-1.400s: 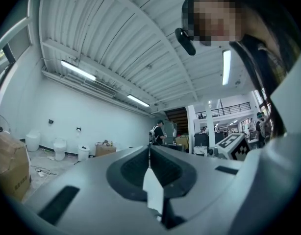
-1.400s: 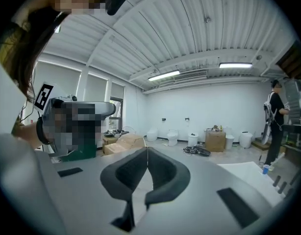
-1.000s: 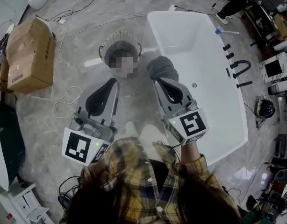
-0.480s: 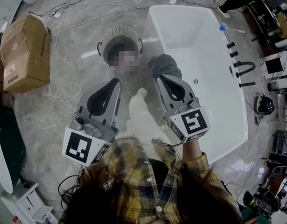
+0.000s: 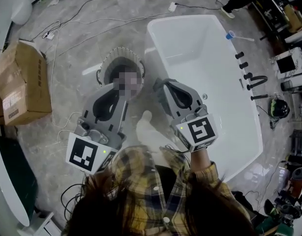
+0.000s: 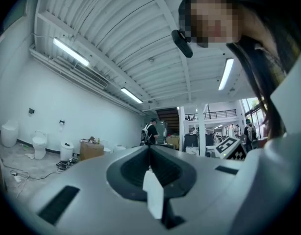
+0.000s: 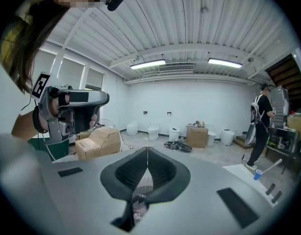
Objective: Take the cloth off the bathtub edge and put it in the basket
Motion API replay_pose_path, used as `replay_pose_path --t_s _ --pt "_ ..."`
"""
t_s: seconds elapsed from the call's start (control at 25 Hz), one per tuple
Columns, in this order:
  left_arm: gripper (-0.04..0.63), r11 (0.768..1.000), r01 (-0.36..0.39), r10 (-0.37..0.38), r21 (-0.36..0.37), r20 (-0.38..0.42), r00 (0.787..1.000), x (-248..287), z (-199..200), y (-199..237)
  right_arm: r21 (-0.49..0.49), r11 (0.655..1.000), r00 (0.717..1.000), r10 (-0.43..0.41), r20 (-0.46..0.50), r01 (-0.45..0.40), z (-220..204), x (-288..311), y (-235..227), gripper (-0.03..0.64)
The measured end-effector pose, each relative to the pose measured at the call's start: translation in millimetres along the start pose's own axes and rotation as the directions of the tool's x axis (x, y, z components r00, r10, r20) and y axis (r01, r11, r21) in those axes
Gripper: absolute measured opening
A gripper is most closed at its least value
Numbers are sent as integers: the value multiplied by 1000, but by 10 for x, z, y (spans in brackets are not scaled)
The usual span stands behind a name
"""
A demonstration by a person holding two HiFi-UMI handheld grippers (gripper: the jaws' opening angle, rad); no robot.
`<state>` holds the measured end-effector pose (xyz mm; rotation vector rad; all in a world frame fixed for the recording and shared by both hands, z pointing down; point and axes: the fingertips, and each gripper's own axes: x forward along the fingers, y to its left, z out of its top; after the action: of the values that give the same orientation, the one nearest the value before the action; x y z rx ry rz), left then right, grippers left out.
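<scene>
We've moved both forward: right gripper (image 5: pixel 161 84) now hides the dark grey cloth on the edge of the white bathtub (image 5: pixel 180 18) | left gripper (image 5: pixel 116 86) by the white ribbed basket (image 5: pixel 122 49) | both finger pairs together, empty | grasp yet to come, we judge

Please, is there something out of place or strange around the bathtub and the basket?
Nothing is spilled or broken. Black fittings lie loose on the floor beside the bathtub, not mounted, and cables trail across the floor past the basket.
</scene>
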<state>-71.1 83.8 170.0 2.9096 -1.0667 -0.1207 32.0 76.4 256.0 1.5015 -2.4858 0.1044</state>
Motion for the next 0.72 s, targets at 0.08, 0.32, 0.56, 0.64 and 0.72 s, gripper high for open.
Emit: replay_pose_path --t_s 0.08,0.32,0.56,0.64,0.72 --pt "20 1000 20 -20 15 11 1000 261 44 151 7 1000 1000 -21 3 21 71 150 -198 17" --pt "20 995 100 -100 7 -9 995 866 58 315 32 996 997 -81 -8 82 131 433 -711 15" --pt "20 979 202 -201 23 -15 979 1298 34 373 58 985 986 -164 -22 165 109 542 -1022 16" --pt "20 969 247 -246 23 -21 969 1447 28 362 73 976 979 -203 -27 205 98 539 -1125 17" --pt "20 954 298 -298 23 -28 954 1586 15 327 86 965 969 -247 -30 248 97 524 -1228 15"
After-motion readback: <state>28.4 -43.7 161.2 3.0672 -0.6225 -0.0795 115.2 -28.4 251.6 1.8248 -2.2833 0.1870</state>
